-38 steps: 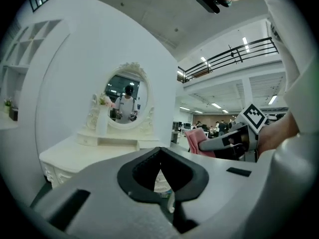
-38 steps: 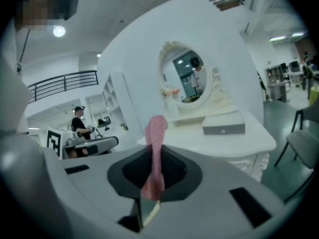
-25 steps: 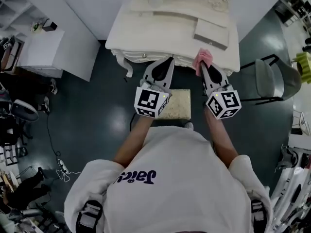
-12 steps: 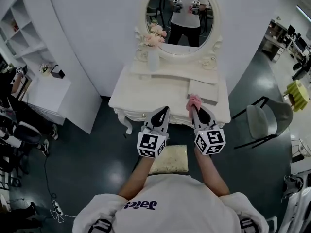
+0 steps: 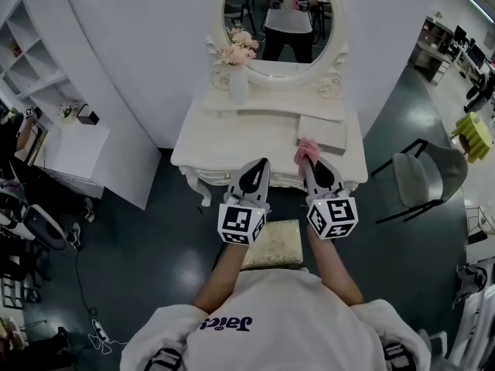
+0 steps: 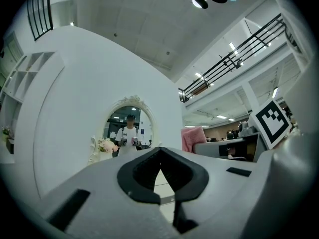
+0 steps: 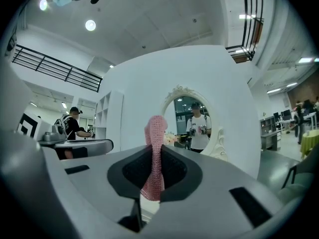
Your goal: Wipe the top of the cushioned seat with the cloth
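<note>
barely shifted since a moment ago, the right gripper [image 5: 308, 161] pinches the cloth [image 5: 306, 148] at 12 o'clock by the dresser [image 5: 232, 141], the left gripper [image 5: 260, 166] is pressed together and empty, and the seat [image 5: 274, 246] at 6 o'clock seems unwiped.

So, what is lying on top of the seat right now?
Nothing shows on the seat, but its near edge is hidden under the person's shirt. The cloth is clamped in the right gripper, up by the table.
</note>
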`<state>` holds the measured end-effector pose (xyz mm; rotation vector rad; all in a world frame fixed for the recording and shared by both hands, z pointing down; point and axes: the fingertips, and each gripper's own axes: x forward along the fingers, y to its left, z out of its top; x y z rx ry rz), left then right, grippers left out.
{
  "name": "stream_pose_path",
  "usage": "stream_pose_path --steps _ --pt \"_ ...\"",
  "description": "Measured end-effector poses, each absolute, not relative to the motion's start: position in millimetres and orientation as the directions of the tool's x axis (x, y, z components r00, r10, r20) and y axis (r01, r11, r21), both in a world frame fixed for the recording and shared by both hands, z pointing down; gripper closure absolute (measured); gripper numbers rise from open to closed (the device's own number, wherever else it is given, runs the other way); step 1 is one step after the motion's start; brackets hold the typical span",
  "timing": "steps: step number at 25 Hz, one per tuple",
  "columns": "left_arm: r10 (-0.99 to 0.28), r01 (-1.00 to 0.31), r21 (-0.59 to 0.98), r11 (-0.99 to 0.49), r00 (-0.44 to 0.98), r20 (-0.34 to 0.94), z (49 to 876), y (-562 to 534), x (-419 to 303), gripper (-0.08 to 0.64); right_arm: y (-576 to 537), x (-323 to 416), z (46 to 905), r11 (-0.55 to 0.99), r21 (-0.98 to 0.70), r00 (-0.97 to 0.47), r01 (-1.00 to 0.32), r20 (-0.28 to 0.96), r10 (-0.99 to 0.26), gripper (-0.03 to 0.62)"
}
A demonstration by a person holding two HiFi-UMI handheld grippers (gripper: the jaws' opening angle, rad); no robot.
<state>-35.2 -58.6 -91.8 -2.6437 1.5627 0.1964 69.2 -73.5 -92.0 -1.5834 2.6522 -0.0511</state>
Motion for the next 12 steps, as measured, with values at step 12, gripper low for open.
stream_pose_path --steps 12 --pt "-0.880 -0.884 0.036 -0.466 0.459 -0.122 -82.0 -54.9 -39.6 0.548 -68.2 70.9 -85.5 0.468 -0.069 -0.469 -0.881 -0.007 -0.883 0.566"
